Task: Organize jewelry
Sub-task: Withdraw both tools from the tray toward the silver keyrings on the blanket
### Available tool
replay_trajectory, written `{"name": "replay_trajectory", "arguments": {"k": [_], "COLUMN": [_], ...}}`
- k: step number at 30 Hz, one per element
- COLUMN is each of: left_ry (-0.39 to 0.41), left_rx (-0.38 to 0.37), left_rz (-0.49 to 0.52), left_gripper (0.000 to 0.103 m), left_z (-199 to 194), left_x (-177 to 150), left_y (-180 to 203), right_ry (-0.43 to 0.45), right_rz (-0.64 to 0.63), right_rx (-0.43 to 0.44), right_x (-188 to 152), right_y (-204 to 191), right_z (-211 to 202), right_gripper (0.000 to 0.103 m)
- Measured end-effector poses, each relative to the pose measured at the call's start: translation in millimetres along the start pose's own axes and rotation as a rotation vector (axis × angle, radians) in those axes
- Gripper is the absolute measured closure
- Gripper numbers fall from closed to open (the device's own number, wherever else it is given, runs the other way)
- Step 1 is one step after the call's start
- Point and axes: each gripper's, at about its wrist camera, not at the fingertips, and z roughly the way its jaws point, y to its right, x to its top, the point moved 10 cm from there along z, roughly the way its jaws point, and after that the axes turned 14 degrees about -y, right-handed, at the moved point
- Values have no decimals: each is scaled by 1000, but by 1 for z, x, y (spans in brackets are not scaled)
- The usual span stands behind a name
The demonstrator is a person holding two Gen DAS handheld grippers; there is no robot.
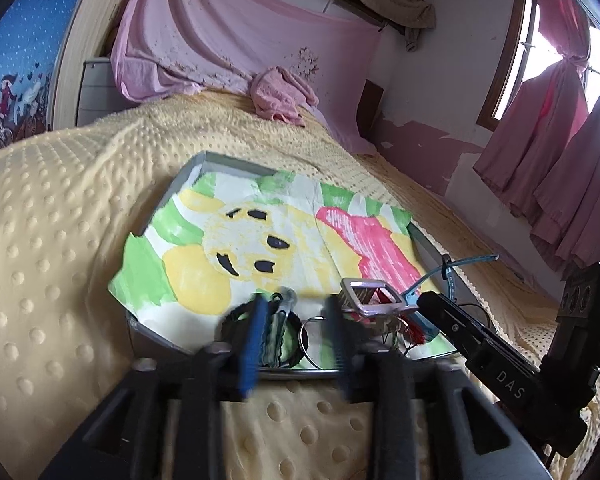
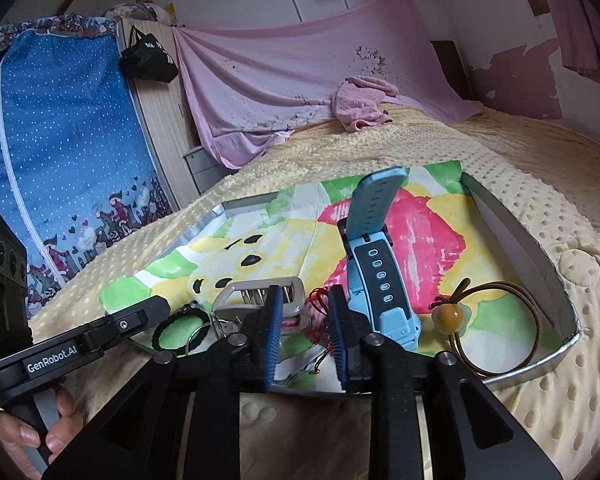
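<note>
A grey tray (image 2: 520, 236) lined with a painted paper lies on the yellow bedspread. In it are a light blue watch (image 2: 376, 264), a brown cord loop with an amber bead (image 2: 450, 314), a silver square buckle (image 2: 256, 300), a black ring (image 2: 176, 330), a thin metal ring (image 1: 312, 338) and red thread (image 2: 318, 300). My left gripper (image 1: 294, 338) is open over the tray's near edge, with a silver clip (image 1: 282, 312) and the black ring (image 1: 236, 320) between and beside its fingers. My right gripper (image 2: 304, 332) is open over the red thread, beside the watch.
The tray's raised rim (image 1: 160, 344) runs under both grippers. A pink towel (image 1: 280, 96) lies at the bed's far end by the pink draped sheet. A blue dotted wardrobe cover (image 2: 60, 140) stands left of the bed, pink curtains (image 1: 560, 160) to the right.
</note>
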Motion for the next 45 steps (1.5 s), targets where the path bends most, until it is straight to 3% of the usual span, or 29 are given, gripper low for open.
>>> {"name": "replay_trajectory", "arguments": {"k": [5,7,9,11,13,18,24,32,37,41,45], "left_ry": [52,72,100,138,159,236,280,304,286,272,255], "left_rx": [40,58,78,96,118,168,186,182,196,209,215], "left_rz": [-2,-4,-3,10,19,13,-58,-120,-77,-27,8], "left_gripper": [58,39,26,22,7,0,0,0,0,0,0], "left_z": [-15,-22,-33,-46,-57,-91,-127,-158,-163,-164,-159], "left_x": [2,2,2,1,0,-10,-27,-55,-69,-78,-86], "left_y": [0,0,-1,1,2,-3,-23,-38,-35,-30,-24], "right_ry": [73,111,160,204,236,318,375,328,234,139,57], "right_rz": [43,64,72,66,54,33,18,-29,-82,-137,-267], "right_rx": [34,44,54,63,69,83,75,-27,-99,-95,-135], "right_x": [2,2,3,2,0,-5,-13,-31,-39,-43,-55], "right_y": [8,12,13,10,4,-8,-17,-30,-34,-39,-46], "right_z": [-17,-27,-39,-50,-60,-90,-129,-154,-160,-159,-156], "right_gripper": [73,67,60,56,49,21,7,2,2,2,2]}}
